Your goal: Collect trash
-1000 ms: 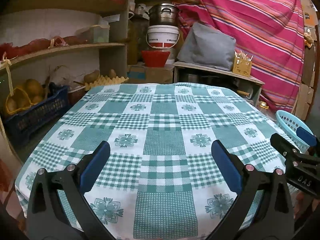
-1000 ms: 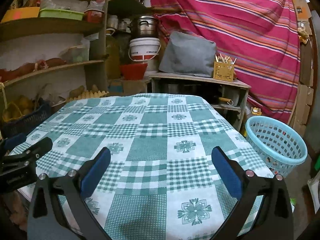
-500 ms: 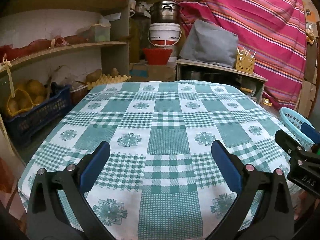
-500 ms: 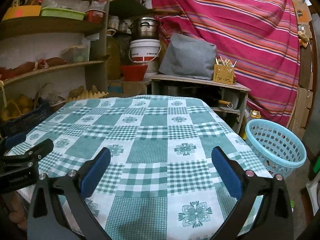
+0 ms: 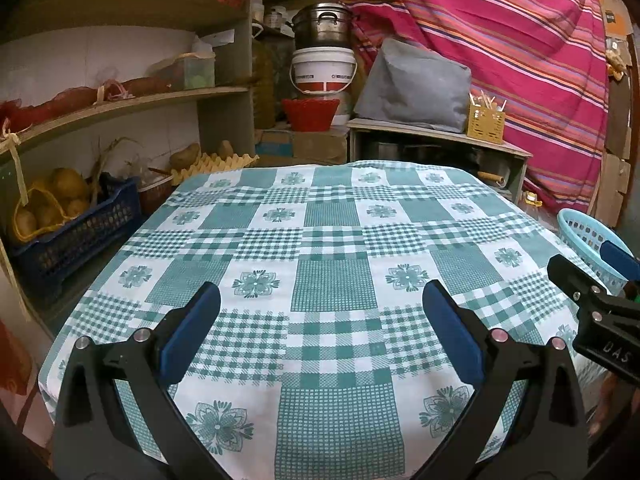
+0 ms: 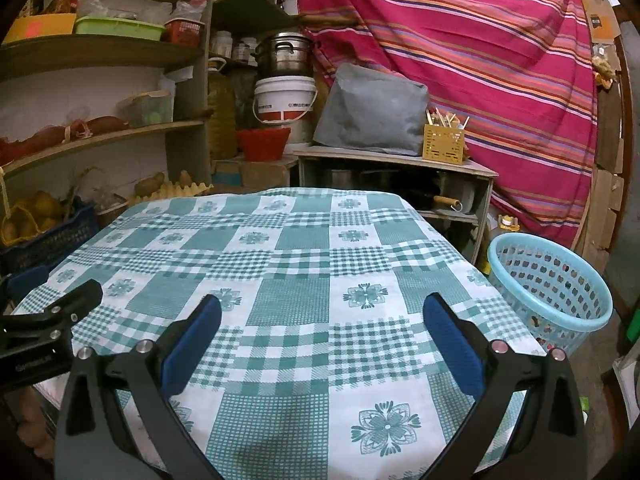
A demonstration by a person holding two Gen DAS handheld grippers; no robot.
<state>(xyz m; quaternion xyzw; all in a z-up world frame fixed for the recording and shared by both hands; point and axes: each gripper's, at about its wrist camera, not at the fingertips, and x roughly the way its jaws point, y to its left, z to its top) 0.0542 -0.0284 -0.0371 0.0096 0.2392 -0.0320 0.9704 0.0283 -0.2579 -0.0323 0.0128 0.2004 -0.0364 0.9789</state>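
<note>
Trash is not visible on the tablecloth [image 5: 332, 240]; both grippers [image 5: 320, 320] [image 6: 322, 322] hover spread and empty, so handling and hold points cannot be judged.

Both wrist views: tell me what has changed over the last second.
Little has changed. Both cameras have eased back and a little upward, so the checked tablecloth sits lower in view and more of the blue basket shows in the right wrist view. Nothing was taken hold of or let go. The left gripper and the right gripper stay open and empty; no trash shows on the cloth.
</note>
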